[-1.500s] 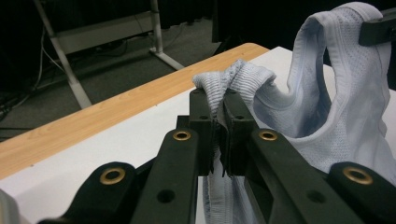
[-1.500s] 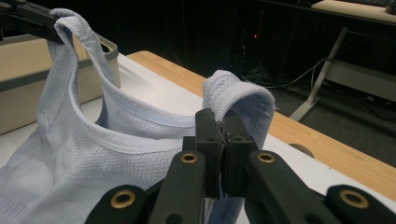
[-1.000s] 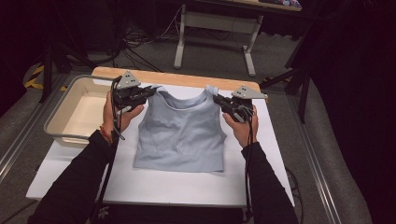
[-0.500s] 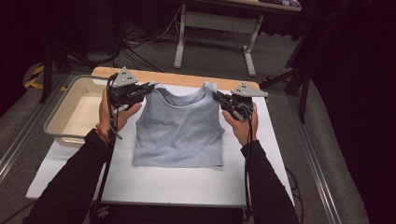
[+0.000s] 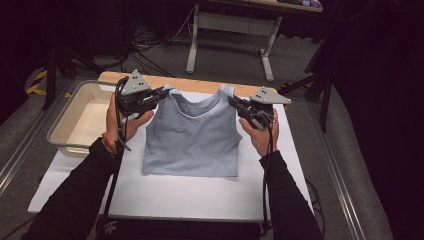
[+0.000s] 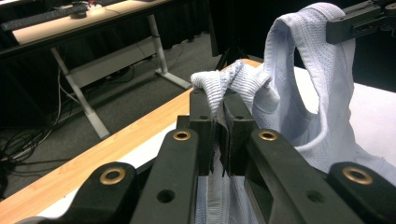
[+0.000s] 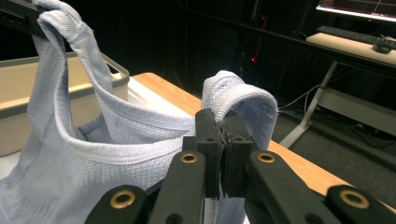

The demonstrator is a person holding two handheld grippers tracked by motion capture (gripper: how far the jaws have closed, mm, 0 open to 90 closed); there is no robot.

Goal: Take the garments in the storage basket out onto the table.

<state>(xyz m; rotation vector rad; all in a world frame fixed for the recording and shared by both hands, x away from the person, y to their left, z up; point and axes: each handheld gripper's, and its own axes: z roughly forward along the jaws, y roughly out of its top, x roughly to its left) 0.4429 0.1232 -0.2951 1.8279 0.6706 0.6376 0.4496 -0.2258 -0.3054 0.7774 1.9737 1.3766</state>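
A light blue knit tank top (image 5: 192, 137) hangs by its two shoulder straps, its hem still lying on the white board (image 5: 165, 192). My left gripper (image 5: 162, 93) is shut on the left strap (image 6: 224, 81), which bunches over its jaw tips. On the other side my right gripper (image 5: 233, 101) is shut on the right strap (image 7: 238, 95), folded over its jaws. Both grippers are raised above the far part of the board, a hand behind each. The left gripper view also shows the other gripper (image 6: 357, 21) holding the far strap.
A beige plastic bin (image 5: 75, 117) stands at the left of the board, close to my left hand. A wooden strip (image 5: 200, 85) runs along the board's far edge. Beyond it are a desk frame (image 5: 230, 25) and cables on the floor.
My left gripper has risen and moved a little left with its strap, pulling the top's upper part off the board. The right gripper has hardly moved.
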